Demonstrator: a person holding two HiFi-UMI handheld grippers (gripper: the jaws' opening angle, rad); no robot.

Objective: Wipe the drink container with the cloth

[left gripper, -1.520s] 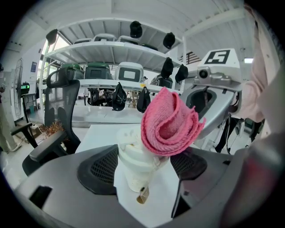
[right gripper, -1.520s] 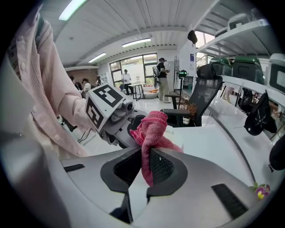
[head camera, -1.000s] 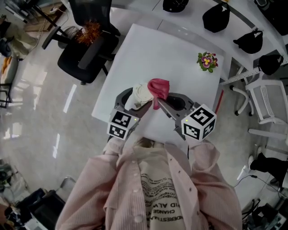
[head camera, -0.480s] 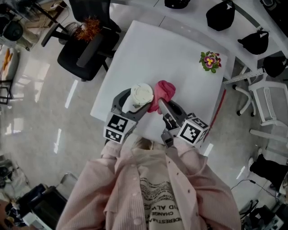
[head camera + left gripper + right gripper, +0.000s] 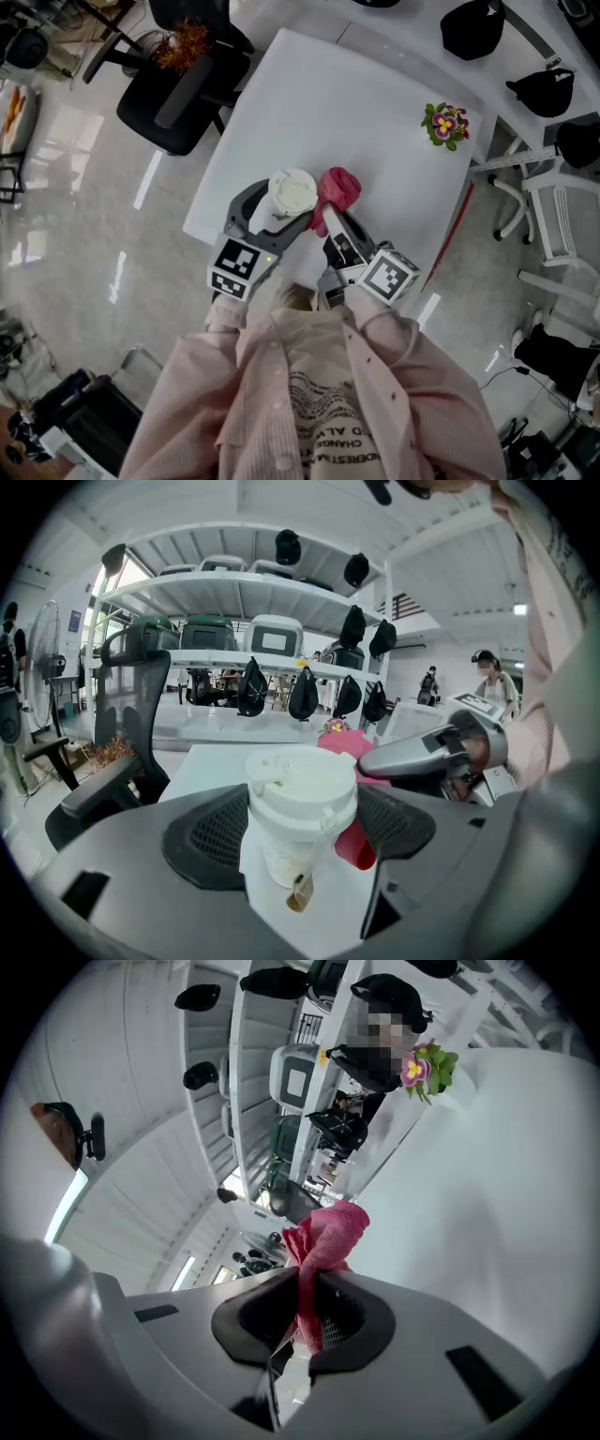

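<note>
A white paper cup with a white lid (image 5: 292,194) (image 5: 300,808) stands between the jaws of my left gripper (image 5: 278,211) (image 5: 302,829), which is shut on it just above the white table (image 5: 356,112). A tea-bag tag hangs down its side. My right gripper (image 5: 328,212) (image 5: 307,1309) is shut on a pink cloth (image 5: 337,187) (image 5: 322,1241). The cloth bunches beyond the jaws and touches the cup's right side. In the left gripper view the pink cloth (image 5: 361,832) shows behind the cup, with the right gripper's body beside it.
A small pot of flowers (image 5: 447,124) (image 5: 427,1068) sits at the table's far right corner. A black office chair (image 5: 183,80) stands past the table's left edge. Black bags lie on the white desk beyond (image 5: 487,26). A white chair (image 5: 562,220) is at the right.
The right gripper has turned and drawn back toward me, bringing the cloth against the cup's right side. The left gripper with the cup has shifted slightly left.
</note>
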